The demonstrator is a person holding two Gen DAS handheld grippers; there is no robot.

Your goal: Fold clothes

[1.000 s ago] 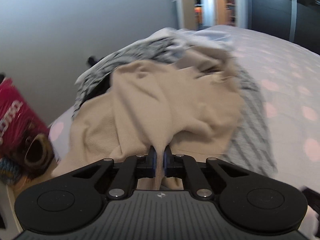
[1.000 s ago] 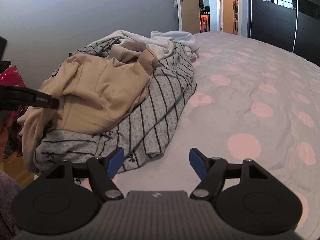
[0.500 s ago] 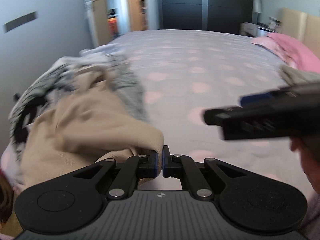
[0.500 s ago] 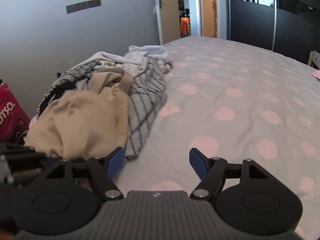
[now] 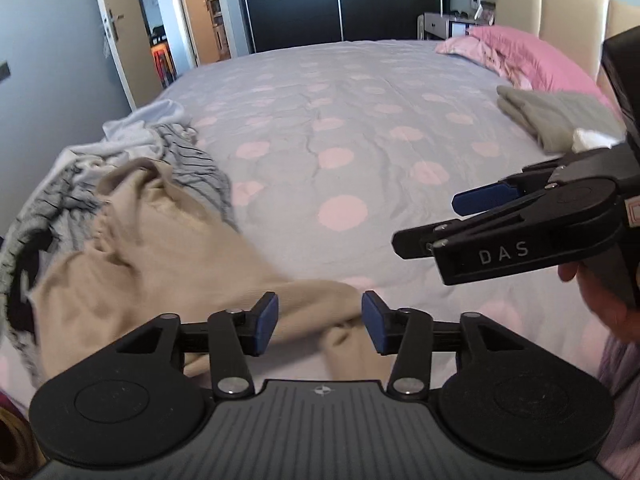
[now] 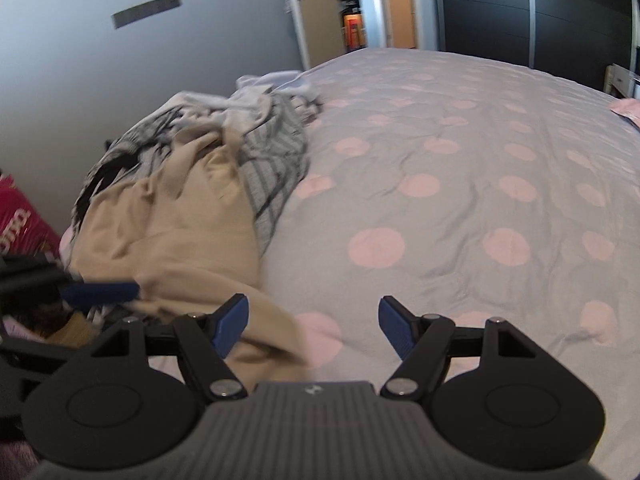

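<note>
A beige garment (image 5: pixel 160 264) lies stretched from the clothes pile (image 5: pixel 80 184) toward the near edge of the bed; it also shows in the right wrist view (image 6: pixel 180 240). My left gripper (image 5: pixel 319 322) is open just above the garment's near end, the cloth lying loose between its jaws. My right gripper (image 6: pixel 313 326) is open and empty above the bed, beside the garment's right edge. It shows from the side in the left wrist view (image 5: pixel 488 200). One blue pad of the left gripper (image 6: pixel 100 292) shows at the left in the right wrist view.
The bed (image 5: pixel 360 120) has a grey cover with pink dots. The pile holds grey striped and white clothes (image 6: pixel 272 136). A folded grey-green garment (image 5: pixel 556 116) and pink pillows (image 5: pixel 520 56) lie at the bed's head. A red bag (image 6: pixel 20 220) stands by the wall.
My left gripper pulled the beige garment off the pile toward the near bed edge, then opened and let it go. The right gripper stayed open and shifted right.
</note>
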